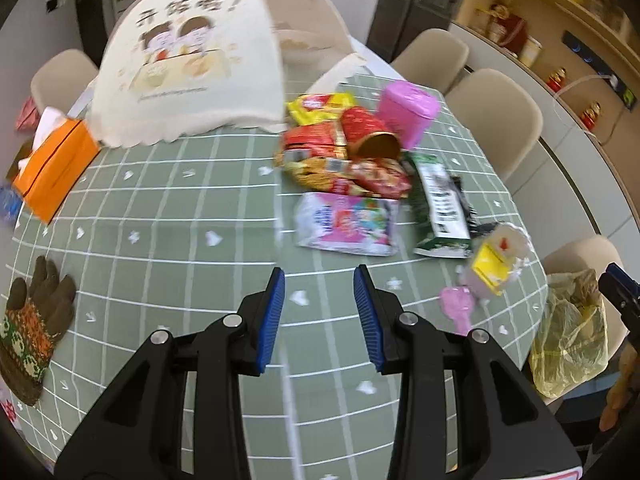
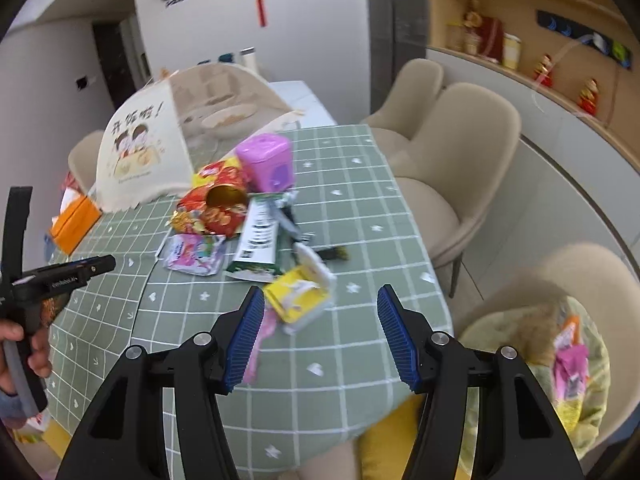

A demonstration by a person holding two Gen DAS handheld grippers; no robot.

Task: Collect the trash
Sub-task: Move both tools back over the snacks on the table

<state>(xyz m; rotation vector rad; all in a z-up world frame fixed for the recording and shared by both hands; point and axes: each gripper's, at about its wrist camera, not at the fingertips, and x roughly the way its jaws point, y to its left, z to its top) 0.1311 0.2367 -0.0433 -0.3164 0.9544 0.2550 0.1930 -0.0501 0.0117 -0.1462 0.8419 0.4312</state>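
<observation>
Left gripper [image 1: 320, 312]: jaws parted with nothing between them, blue pads over bare green checked tablecloth [image 1: 180, 240]; the trash heap lies ahead and to the right of it.
Right gripper [image 2: 320, 332]: jaws wide apart, empty, at the table's near edge; a hand [image 2: 24, 344] holds the other gripper at the left edge of this view.
Nearest trash: a crumpled yellow-and-white carton [image 2: 304, 296] lies just ahead of the right gripper, closer to its left finger than its right, with a pink scrap [image 2: 264, 328] beside that finger.
Trash bag: a yellowish plastic bag [image 2: 560, 368] sits on a beige chair [image 2: 580, 272] off the table edge, to the right of the right gripper, with pink and yellow wrappers inside.
Middle of heap: a green-and-white milk carton [image 1: 440, 208] lies flat, and a pink-and-white wrapper [image 1: 348, 224] lies to its left.
Far heap: red and gold snack wrappers [image 1: 348, 172], a red can [image 1: 372, 136] on its side, a yellow packet [image 1: 320, 106], and a pink tub [image 1: 406, 110] standing behind.
Left side: a knitted glove [image 1: 32, 328] near the table edge, an orange tissue box [image 1: 56, 168] farther back.
Back: a cream food cover [image 1: 188, 76] with a cartoon print.
</observation>
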